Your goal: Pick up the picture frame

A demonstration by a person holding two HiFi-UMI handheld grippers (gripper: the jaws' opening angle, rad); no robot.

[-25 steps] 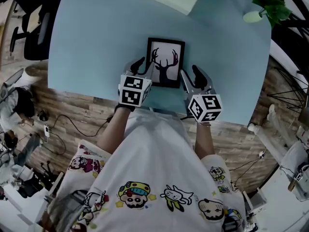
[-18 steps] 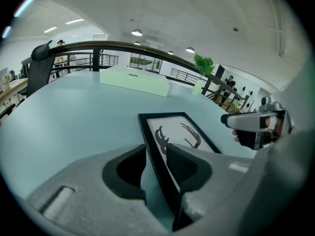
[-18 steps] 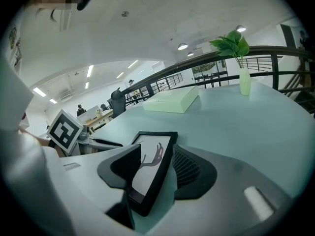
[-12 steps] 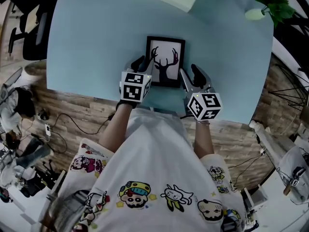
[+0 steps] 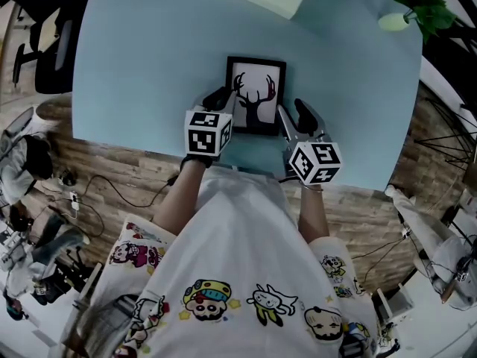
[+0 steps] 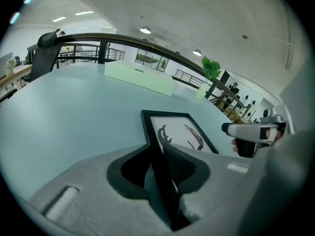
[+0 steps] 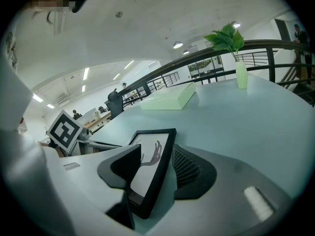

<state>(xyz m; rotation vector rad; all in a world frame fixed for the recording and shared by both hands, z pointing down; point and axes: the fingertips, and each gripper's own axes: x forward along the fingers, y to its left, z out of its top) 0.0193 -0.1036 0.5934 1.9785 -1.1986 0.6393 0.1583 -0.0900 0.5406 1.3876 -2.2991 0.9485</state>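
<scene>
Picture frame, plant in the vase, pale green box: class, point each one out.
picture frame (image 5: 256,95), head view, on the deer print at its middle.
plant (image 7: 227,37), right gripper view, on its leaves.
pale green box (image 6: 140,77), left gripper view, on its near side face.

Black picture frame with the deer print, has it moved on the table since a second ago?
No. The black picture frame keeps its place against the near edge of the light blue table.
</scene>
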